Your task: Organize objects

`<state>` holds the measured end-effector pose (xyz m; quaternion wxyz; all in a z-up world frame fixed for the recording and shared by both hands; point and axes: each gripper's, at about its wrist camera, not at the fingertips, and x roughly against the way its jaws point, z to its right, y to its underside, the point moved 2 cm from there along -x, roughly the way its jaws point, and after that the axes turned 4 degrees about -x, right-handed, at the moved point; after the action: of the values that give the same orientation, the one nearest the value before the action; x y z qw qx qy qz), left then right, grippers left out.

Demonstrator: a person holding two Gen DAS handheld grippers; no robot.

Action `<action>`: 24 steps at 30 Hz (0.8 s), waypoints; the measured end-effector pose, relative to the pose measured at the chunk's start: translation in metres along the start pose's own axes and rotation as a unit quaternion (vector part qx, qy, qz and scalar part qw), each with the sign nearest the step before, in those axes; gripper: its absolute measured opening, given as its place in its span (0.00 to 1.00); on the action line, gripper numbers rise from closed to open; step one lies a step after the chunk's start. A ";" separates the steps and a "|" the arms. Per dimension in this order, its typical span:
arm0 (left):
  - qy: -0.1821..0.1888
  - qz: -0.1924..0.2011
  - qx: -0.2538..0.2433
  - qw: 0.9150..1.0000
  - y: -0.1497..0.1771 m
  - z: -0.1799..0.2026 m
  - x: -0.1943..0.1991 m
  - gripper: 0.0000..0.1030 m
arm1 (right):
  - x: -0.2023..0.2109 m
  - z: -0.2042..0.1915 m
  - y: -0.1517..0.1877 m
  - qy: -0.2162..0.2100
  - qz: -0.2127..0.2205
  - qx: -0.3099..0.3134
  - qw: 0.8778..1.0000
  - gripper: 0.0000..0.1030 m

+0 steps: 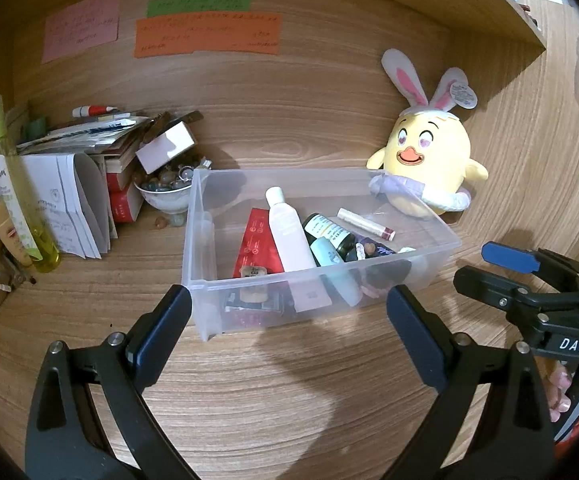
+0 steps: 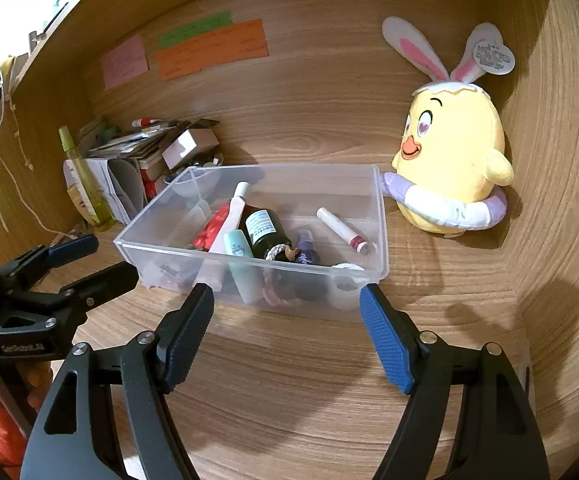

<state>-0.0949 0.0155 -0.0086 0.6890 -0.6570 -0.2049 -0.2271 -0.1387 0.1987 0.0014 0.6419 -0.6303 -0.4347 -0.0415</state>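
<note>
A clear plastic bin [image 1: 445, 236] [image 2: 381, 216] stands on the wooden desk. Inside lie a white bottle [image 1: 289, 232], a red packet [image 1: 255, 240], a dark green bottle [image 2: 263, 230], a mint tube [image 2: 241, 256], a lip balm stick [image 2: 341, 230] and other small items. My left gripper [image 1: 287, 320] hovers open in front of the bin's near wall, nothing between its fingers. My right gripper [image 2: 285, 320] is open too, just short of the bin, and shows from the side in the left wrist view [image 1: 489, 268]. A yellow chick plush [image 1: 429, 160] [image 2: 453, 160] with bunny ears leans by the bin's far right corner.
At the back left are piled papers and books [image 1: 89, 152], a small white box [image 1: 165, 146], a bowl of beads [image 1: 165, 190], a green spray bottle [image 1: 13, 184] and a tube. Coloured notes [image 1: 205, 34] hang on the back wall. A wooden side wall [image 2: 561, 200] stands at right.
</note>
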 end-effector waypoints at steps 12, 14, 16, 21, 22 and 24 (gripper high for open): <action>0.001 -0.003 0.005 1.000 0.000 -0.002 0.000 0.96 | -0.001 -0.010 0.000 -0.009 0.001 0.007 1.000 0.71; 0.001 -0.004 0.007 1.000 0.001 -0.003 0.000 0.96 | -0.001 -0.011 0.000 -0.009 0.000 0.007 1.000 0.71; 0.001 -0.004 0.009 1.000 0.001 -0.004 0.000 0.96 | -0.001 -0.012 0.000 -0.009 0.000 0.007 1.000 0.71; 0.002 -0.003 0.010 1.000 0.001 -0.004 0.000 0.96 | -0.001 -0.011 0.001 -0.006 0.000 0.007 1.000 0.71; 0.002 -0.003 0.010 1.000 0.001 -0.004 0.000 0.96 | -0.001 -0.011 0.001 -0.005 0.001 0.007 1.000 0.71; 0.002 -0.002 0.010 1.000 0.001 -0.004 0.001 0.96 | -0.002 -0.011 0.000 -0.003 0.001 0.008 1.000 0.71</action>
<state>-0.0940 0.0117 -0.0091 0.6955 -0.6491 -0.2073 -0.2279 -0.1342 0.1889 0.0018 0.6457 -0.6258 -0.4360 -0.0355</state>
